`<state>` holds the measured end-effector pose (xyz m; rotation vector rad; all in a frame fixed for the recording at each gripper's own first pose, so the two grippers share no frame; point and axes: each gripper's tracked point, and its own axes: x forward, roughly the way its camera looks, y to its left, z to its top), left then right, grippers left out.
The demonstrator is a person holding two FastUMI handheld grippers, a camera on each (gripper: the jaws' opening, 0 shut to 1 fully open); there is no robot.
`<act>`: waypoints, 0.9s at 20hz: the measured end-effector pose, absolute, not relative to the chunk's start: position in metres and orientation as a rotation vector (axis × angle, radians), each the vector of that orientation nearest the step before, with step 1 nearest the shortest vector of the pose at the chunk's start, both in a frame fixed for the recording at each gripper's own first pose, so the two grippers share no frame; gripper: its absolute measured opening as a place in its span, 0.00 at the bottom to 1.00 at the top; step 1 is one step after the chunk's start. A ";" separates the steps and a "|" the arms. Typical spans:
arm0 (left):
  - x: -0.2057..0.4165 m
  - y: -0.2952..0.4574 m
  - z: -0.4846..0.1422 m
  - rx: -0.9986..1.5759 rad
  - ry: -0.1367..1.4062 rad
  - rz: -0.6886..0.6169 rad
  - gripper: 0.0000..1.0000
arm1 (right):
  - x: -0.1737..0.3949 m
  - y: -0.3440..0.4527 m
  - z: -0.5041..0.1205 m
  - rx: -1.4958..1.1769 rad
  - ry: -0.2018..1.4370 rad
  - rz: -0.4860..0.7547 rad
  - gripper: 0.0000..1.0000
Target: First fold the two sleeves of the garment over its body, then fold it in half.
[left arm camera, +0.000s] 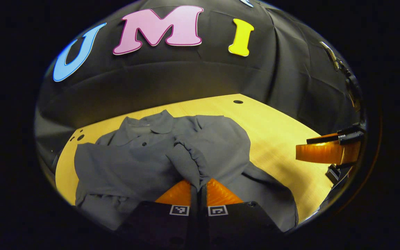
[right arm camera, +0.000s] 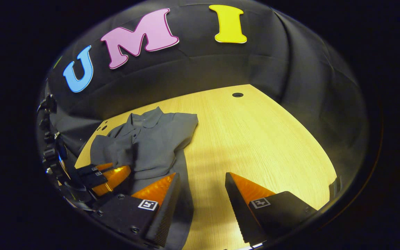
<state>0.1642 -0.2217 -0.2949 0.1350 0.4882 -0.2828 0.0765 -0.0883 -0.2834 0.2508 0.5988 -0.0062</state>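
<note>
Shirt [left arm camera: 130, 156] lies collar-away on the wooden table [left arm camera: 276, 132], one sleeve [left arm camera: 189, 156] drawn over its body. Left gripper [left arm camera: 198, 187] pinches that sleeve's cuff, seemingly to lay it flat. Right gripper [right arm camera: 200, 184] hovers beside the shirt, fingers spread and holding nothing, likely awaiting the next fold.

Your way stood open across the bare table [right arm camera: 255, 139] right of the shirt [right arm camera: 151, 146], while the cloth wall [right arm camera: 221, 66] closed off its far edge and sides.
</note>
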 end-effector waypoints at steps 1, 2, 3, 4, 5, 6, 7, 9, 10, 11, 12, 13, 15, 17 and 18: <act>0.162 -0.226 -0.299 0.125 0.498 -0.294 0.07 | 0.076 -0.089 -0.283 0.249 0.599 -0.006 0.81; 0.158 -0.232 -0.301 0.114 0.505 -0.309 0.08 | 0.075 -0.090 -0.284 0.247 0.598 -0.005 0.81; 0.154 -0.235 -0.302 0.106 0.508 -0.326 0.12 | 0.073 -0.090 -0.284 0.247 0.600 -0.004 0.81; 0.153 -0.238 -0.303 0.100 0.507 -0.338 0.13 | 0.071 -0.090 -0.284 0.248 0.601 -0.002 0.81; 0.150 -0.240 -0.303 0.093 0.507 -0.349 0.18 | 0.069 -0.088 -0.284 0.249 0.601 -0.001 0.81; 0.147 -0.242 -0.302 0.085 0.506 -0.355 0.14 | 0.068 -0.087 -0.283 0.250 0.599 0.000 0.81; 0.146 -0.242 -0.300 0.081 0.504 -0.357 0.24 | 0.066 -0.086 -0.283 0.250 0.598 0.002 0.81; 0.139 -0.243 -0.296 0.073 0.498 -0.372 0.53 | 0.061 -0.080 -0.281 0.248 0.595 0.008 0.81; 0.135 -0.242 -0.295 0.075 0.496 -0.378 0.55 | 0.059 -0.077 -0.280 0.244 0.597 0.013 0.81; 0.131 -0.239 -0.294 0.081 0.496 -0.378 0.69 | 0.057 -0.072 -0.279 0.242 0.597 0.019 0.81; 0.126 -0.234 -0.292 0.085 0.496 -0.375 0.83 | 0.054 -0.067 -0.278 0.239 0.595 0.024 0.81; 0.121 -0.231 -0.291 0.079 0.497 -0.374 0.97 | 0.051 -0.063 -0.276 0.237 0.593 0.028 0.81; 0.109 -0.215 -0.281 0.062 0.498 -0.365 0.99 | 0.042 -0.052 -0.273 0.240 0.594 0.046 0.81; 0.095 -0.189 -0.272 0.048 0.491 -0.341 0.99 | 0.028 -0.039 -0.270 0.231 0.592 0.075 0.81; 0.085 -0.173 -0.266 0.038 0.487 -0.323 0.99 | 0.019 -0.032 -0.270 0.224 0.597 0.090 0.81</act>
